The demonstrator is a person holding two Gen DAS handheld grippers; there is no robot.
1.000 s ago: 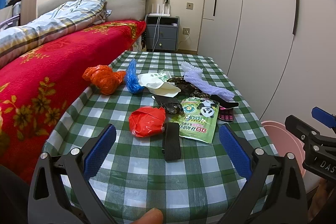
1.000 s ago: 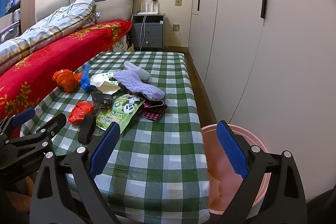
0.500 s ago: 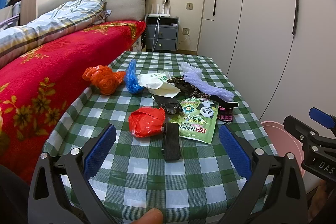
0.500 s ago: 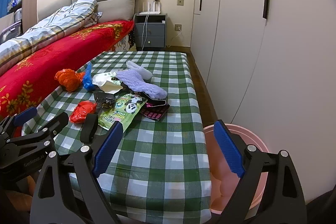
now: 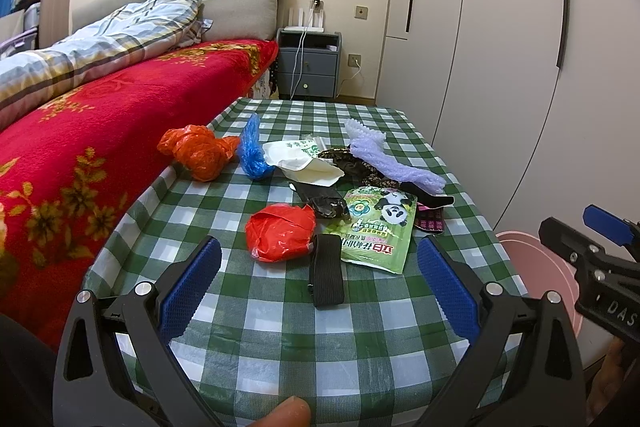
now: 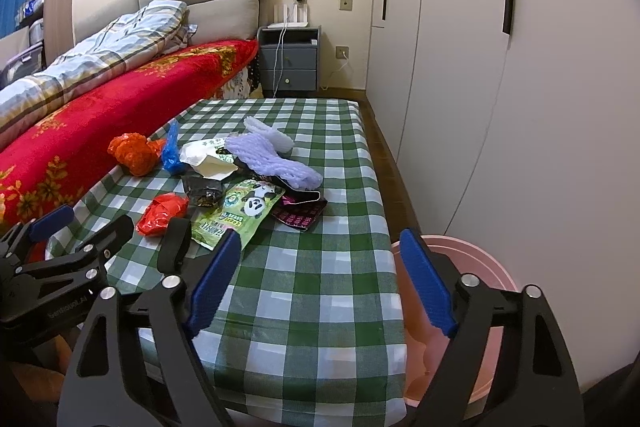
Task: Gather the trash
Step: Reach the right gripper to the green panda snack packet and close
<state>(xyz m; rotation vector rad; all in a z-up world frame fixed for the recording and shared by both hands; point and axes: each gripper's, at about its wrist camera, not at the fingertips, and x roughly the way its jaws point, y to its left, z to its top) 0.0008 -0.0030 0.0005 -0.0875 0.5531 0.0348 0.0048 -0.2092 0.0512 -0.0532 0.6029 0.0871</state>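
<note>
"DAS" on right tongs (image 5: 604,227) body; Chinese print on green panda packet (image 5: 378,227), illegible.

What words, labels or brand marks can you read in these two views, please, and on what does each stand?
"DAS": white letters on the black body of the right tongs, cut off at the picture's edge.
Green panda pouch: large Chinese print, upside down, not legible.
White bag: green print, too small.
Left tongs: grey lettering on the body, blurred.
Dark pink-printed wrapper: unreadable.
</note>
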